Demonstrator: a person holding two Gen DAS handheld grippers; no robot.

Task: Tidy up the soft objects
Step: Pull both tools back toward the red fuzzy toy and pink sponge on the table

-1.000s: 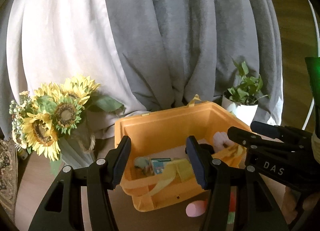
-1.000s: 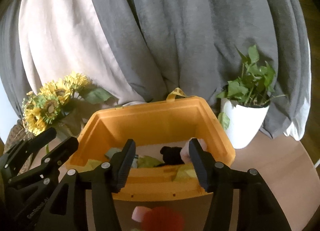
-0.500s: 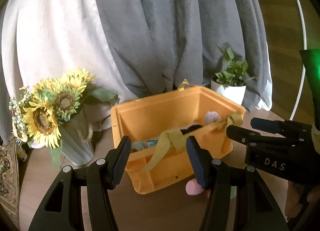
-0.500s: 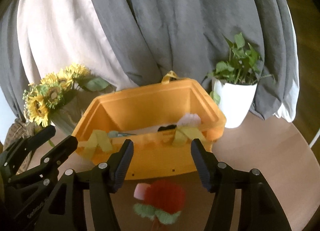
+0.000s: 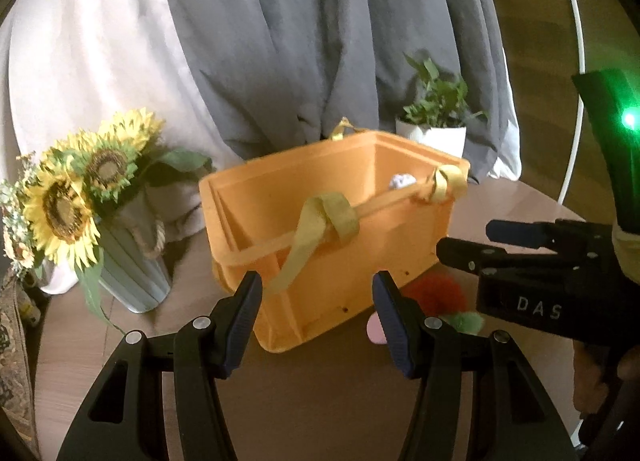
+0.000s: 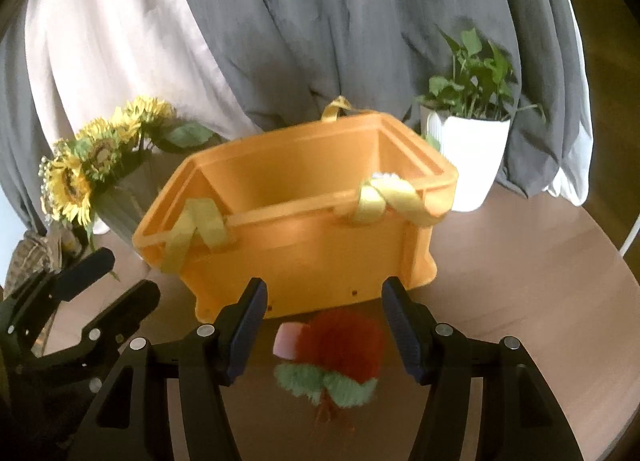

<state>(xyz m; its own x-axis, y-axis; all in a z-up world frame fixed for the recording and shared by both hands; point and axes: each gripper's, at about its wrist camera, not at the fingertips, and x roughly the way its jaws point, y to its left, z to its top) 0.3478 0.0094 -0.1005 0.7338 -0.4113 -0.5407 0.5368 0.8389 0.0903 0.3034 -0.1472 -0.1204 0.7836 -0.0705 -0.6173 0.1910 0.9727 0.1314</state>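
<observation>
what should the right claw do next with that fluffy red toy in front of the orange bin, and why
Probably lower the right claw a little further and close on the red plush toy. The toy lies on the table just in front of the orange bin, between the open fingers with nothing gripped yet. The pink piece beside it may get caught too.

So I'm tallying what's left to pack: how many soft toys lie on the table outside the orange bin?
2: a red fuzzy toy with green trim before the orange bin, and a pink piece touching its left side. Others may be hidden.

Plush toy lies before the bin; sunflowers left.
</observation>
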